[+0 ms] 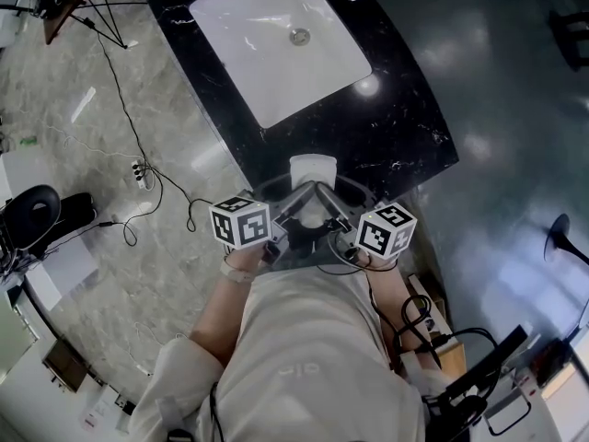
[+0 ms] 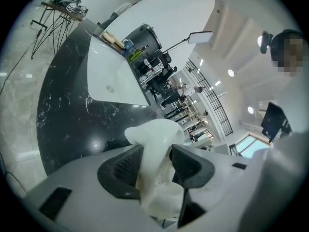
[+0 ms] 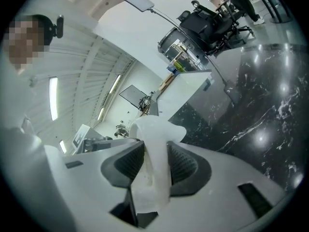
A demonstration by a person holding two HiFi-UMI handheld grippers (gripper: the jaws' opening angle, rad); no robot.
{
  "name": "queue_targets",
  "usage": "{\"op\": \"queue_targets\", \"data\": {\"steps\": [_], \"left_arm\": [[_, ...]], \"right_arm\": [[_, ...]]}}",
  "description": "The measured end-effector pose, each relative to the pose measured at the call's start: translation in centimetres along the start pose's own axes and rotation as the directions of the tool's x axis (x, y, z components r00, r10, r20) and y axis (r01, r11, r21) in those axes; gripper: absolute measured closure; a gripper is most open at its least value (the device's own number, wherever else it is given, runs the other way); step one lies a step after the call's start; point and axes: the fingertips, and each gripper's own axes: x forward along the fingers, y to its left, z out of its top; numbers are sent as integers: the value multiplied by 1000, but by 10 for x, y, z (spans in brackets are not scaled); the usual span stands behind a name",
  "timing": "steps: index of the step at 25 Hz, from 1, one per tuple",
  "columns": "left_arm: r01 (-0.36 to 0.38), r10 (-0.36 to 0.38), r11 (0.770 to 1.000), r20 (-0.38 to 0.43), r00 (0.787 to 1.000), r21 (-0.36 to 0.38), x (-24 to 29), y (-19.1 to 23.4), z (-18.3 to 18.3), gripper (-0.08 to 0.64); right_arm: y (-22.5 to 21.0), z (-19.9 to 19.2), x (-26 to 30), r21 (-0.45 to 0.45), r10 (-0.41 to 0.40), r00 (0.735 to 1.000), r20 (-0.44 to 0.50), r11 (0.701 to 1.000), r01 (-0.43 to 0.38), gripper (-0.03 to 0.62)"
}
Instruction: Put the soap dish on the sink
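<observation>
The left gripper's [image 2: 155, 154] dark ribbed fingers [image 2: 123, 170] are clenched on a white soap dish [image 2: 157, 134], one pad pressed flat against each face of its thin wall. The right gripper [image 3: 155, 161] does the same from the other side, with its pads tight on the dish's pale edge and no gap showing. Both grippers carry the one dish between them.

From the head view the two grippers meet in a shallow V just in front of the person's torso. Their marker cubes, the left cube [image 1: 241, 221] and the right cube [image 1: 386, 230], sit at the near ends. The dish's white rim juts out on the far side of the tips. It lies over the near edge of the black, white-veined worktop [image 1: 405, 109], and it appears to hang clear of the stone, though the steep angle makes that hard to confirm.

The sink [image 1: 241, 21] (a white rectangular basin with a metal drain [image 1: 299, 36] at its middle) is set into the worktop farther away and slightly left. It is well apart from the dish.

To the left, a grey marbled floor [image 1: 101, 155] carries a black cable [image 1: 138, 145] that runs toward the near side.
</observation>
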Motion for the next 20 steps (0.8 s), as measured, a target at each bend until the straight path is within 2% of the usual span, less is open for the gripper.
{"op": "queue_targets", "data": {"steps": [11, 16, 20], "left_arm": [[54, -69, 985, 88, 994, 162, -16, -70, 35, 360], [84, -122, 960, 128, 984, 266, -24, -111, 57, 360], [107, -173, 931, 162, 972, 348, -31, -147, 73, 360]], "right_arm": [[46, 51, -43, -128, 31, 987, 157, 992, -10, 426], [71, 81, -68, -213, 56, 967, 247, 977, -2, 426], [93, 104, -91, -279, 81, 946, 315, 960, 11, 426]]}}
